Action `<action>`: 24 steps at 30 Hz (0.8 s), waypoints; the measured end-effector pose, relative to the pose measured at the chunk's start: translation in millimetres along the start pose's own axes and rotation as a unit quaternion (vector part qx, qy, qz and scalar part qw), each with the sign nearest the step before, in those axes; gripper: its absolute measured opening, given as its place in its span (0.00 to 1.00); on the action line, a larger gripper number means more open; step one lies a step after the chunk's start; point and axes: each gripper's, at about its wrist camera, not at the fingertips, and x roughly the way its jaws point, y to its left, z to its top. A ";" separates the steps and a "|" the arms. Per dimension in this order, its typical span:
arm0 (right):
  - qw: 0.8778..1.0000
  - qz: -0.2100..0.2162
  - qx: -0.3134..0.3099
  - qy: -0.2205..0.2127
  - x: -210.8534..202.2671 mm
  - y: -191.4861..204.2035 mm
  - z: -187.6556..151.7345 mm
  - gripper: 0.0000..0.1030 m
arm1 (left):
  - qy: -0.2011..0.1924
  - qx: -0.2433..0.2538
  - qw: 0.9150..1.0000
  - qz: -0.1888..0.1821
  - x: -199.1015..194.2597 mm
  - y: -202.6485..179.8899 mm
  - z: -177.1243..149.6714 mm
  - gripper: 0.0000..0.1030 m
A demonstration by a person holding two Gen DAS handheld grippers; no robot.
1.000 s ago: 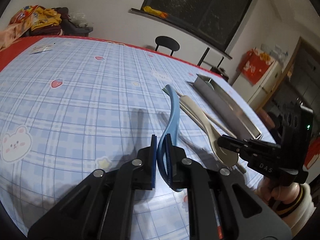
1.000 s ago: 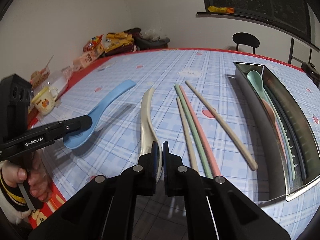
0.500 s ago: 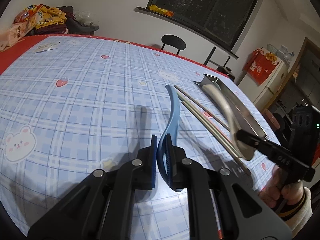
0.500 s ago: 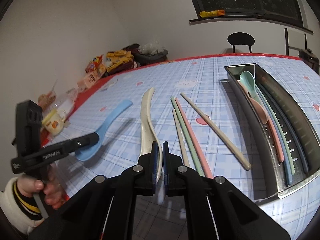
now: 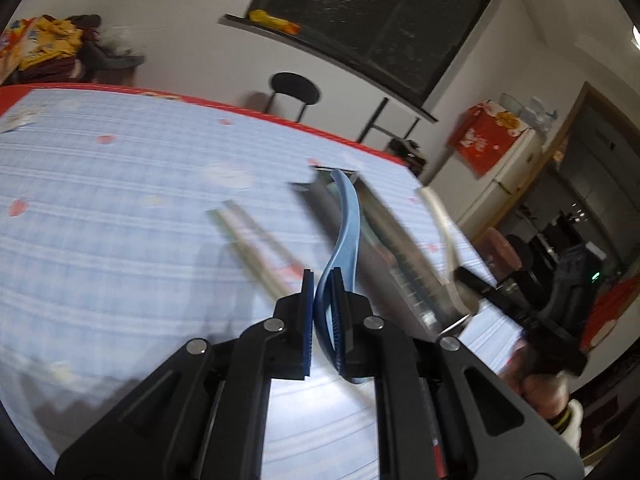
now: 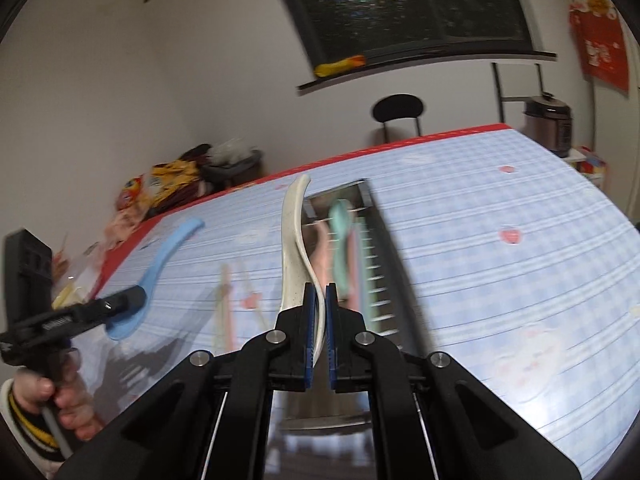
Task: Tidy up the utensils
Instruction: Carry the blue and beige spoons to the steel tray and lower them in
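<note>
We hold the blue spoon [image 5: 347,224] clamped by its bowl in the left gripper [image 5: 322,300], jaws narrow on it, its handle sticking up and forward; a second ago that handle stood over bare checked cloth, and now it stands in front of the near end of the metal tray [image 5: 394,248], so we have carried it toward the tray and a little higher. From the right wrist view the same blue spoon [image 6: 160,264] shows at the left, held off the tablecloth [image 6: 500,280] by the left gripper [image 6: 132,300] in our left hand [image 6: 60,396]. To the right of it the chopsticks [image 6: 226,304] lie on the cloth, blurred, where they lay before. Next comes the cream spoon [image 6: 294,248], pinched by its bowl in the right gripper [image 6: 319,320], jaws nearly together on it; a second ago it lay low over the cloth left of the chopsticks, and now it is lifted, its handle rising against the tray's left wall. The metal tray [image 6: 394,264], which sat far right earlier, now lies straight ahead of the right gripper, with a mint spoon [image 6: 341,220] and a pink utensil [image 6: 322,256] inside. In the left wrist view the cream spoon [image 5: 442,224] and the right gripper [image 5: 466,280] stand just right of the tray.
</note>
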 end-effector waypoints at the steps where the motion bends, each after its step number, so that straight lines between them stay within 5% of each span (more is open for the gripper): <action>1: 1.000 -0.006 -0.001 0.002 0.8 -5.8 0.0 0.06 | 0.002 -0.006 1.000 -0.006 7.0 -7.8 1.1 0.12; 8: 1.000 -0.013 0.010 0.016 12.1 -28.9 -3.6 0.06 | 0.037 -0.089 0.994 -0.053 65.5 -47.3 0.9 0.12; 24: 0.999 -0.022 0.007 0.039 25.0 -26.6 -6.9 0.06 | 0.058 -0.093 0.994 -0.028 113.3 -71.2 -21.4 0.12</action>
